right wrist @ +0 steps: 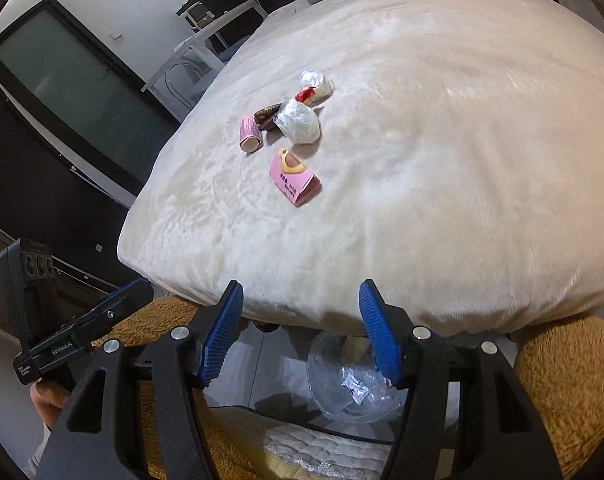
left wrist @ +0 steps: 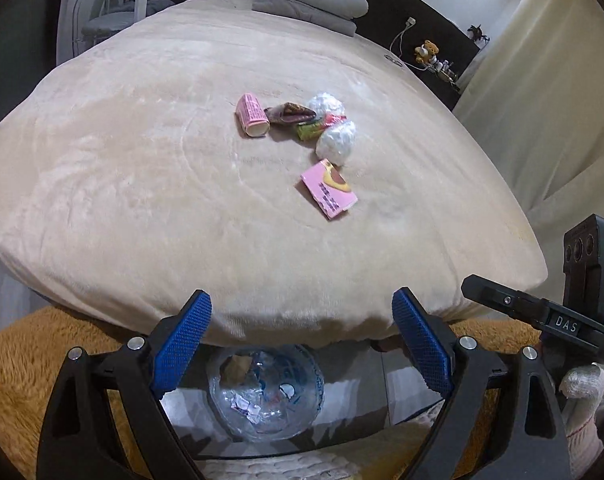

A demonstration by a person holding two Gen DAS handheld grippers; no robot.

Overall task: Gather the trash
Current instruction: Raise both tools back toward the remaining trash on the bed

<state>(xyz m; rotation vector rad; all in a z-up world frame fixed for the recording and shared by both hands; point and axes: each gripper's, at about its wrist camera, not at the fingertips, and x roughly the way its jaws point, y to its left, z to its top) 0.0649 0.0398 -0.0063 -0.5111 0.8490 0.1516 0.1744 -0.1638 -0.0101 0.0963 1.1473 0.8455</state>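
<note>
Cream plush blanket (left wrist: pixel 142 184) covers the bed, and the trash lies in a loose cluster near its middle, toward twelve o'clock from both pairs of tongs. In the left wrist view a pink rolled carton (left wrist: pixel 252 115) sits at the nine o'clock end of the cluster, touching a brown crumpled wrapper (left wrist: pixel 289 114); just beside that lie a green and red wrapper (left wrist: pixel 317 125) and two white crumpled plastic balls, one at the far side (left wrist: pixel 325 104) and one nearer (left wrist: pixel 337 142). A flat pink box (left wrist: pixel 329 190) lies apart at six o'clock from the nearer ball. The left tongs (left wrist: pixel 302 340) are spread wide with nothing between the blue pads (left wrist: pixel 184 340), and they hang over the near edge of the bed. Below them on the floor stands a clear plastic bin (left wrist: pixel 262 392) holding bits of wrapper. The right tongs (right wrist: pixel 302 330) stand partly parted, empty as well, above the same bed edge, with the bin at their five o'clock. A white gloved hand (left wrist: pixel 582 384) grips the other handle at three o'clock in the left wrist view. An orange-brown shaggy rug (left wrist: pixel 18 380) flanks the bin on both sides. Folded grey bedding (left wrist: pixel 310 0) rests at the far end of the bed, at twelve o'clock.
</note>
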